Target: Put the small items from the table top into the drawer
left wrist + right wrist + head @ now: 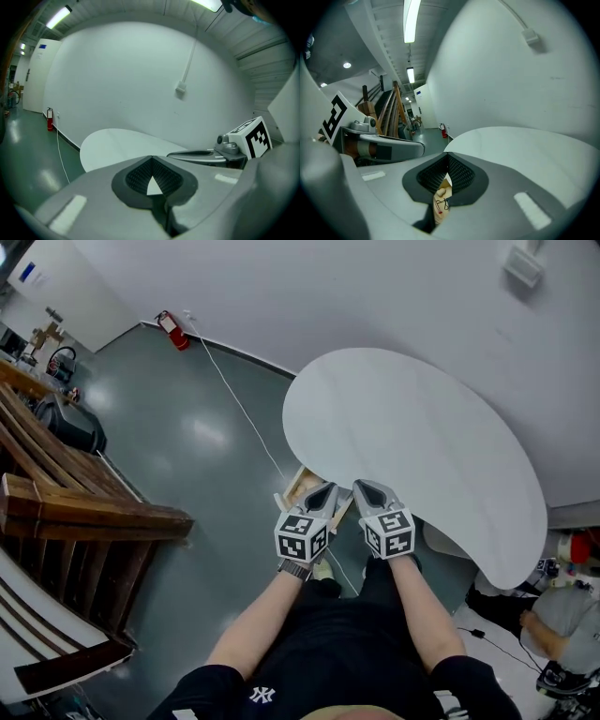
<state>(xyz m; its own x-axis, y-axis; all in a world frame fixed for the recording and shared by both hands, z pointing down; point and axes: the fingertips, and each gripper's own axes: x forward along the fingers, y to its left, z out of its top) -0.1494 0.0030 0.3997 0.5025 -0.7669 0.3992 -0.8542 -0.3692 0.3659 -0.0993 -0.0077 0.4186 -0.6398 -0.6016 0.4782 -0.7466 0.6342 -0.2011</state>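
Observation:
The white kidney-shaped table (412, 427) lies ahead, and I see no small items on its top. Both grippers hang side by side above its near edge. My left gripper (328, 488) is shut, its tips (151, 158) meeting with nothing between them. My right gripper (361, 486) is shut too, tips (448, 154) together and holding nothing. Below and between them a light wooden drawer (302, 486) sticks out from under the table. Through the gap under the right jaws, a slice of the drawer's inside (442, 201) shows a few small items.
A red fire extinguisher (172, 330) stands by the far wall, with a white cable (244, 409) running across the grey floor. Wooden racks (75, 512) fill the left. A person (562, 615) sits low at the right. A small box (181, 88) hangs on the wall.

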